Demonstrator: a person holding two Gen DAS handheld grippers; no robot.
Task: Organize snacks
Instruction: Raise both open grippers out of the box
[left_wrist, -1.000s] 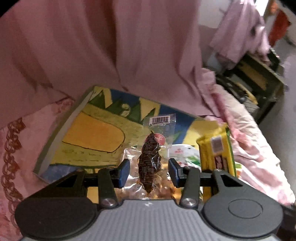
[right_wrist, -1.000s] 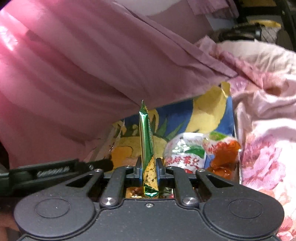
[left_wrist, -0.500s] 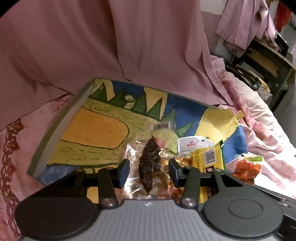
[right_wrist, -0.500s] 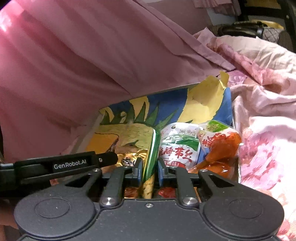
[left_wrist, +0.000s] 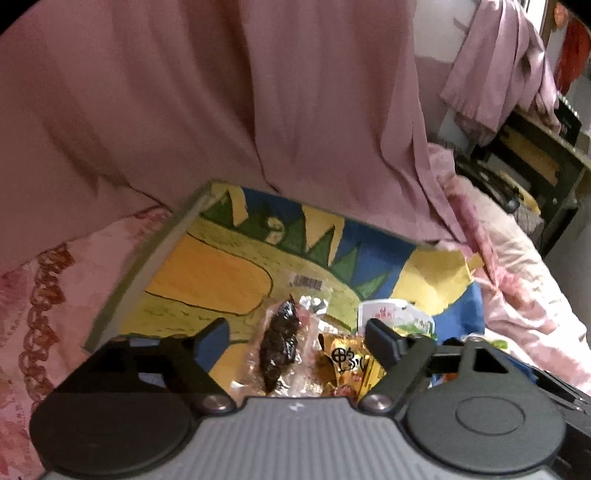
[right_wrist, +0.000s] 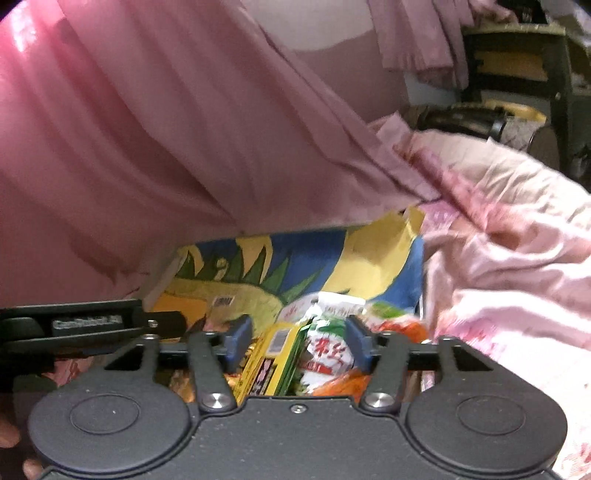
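Opening both tongs: my left tongs (left_wrist: 297, 341) straddle the dark dried-meat pouch (left_wrist: 277, 349), my right tongs (right_wrist: 299, 341) the yellow packet (right_wrist: 267, 363), pads touching neither.

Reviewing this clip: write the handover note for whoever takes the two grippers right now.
Left gripper: jaws opening, no pad pressing on the clear packet of dark dried meat lying between them.
Right gripper: jaws opening, the yellow-green snack packet loose between them.
Both packets lie among the other snacks on the painted dinosaur board on the bed.
Done: both released here.
Left: cannot tell what remains elsewhere.
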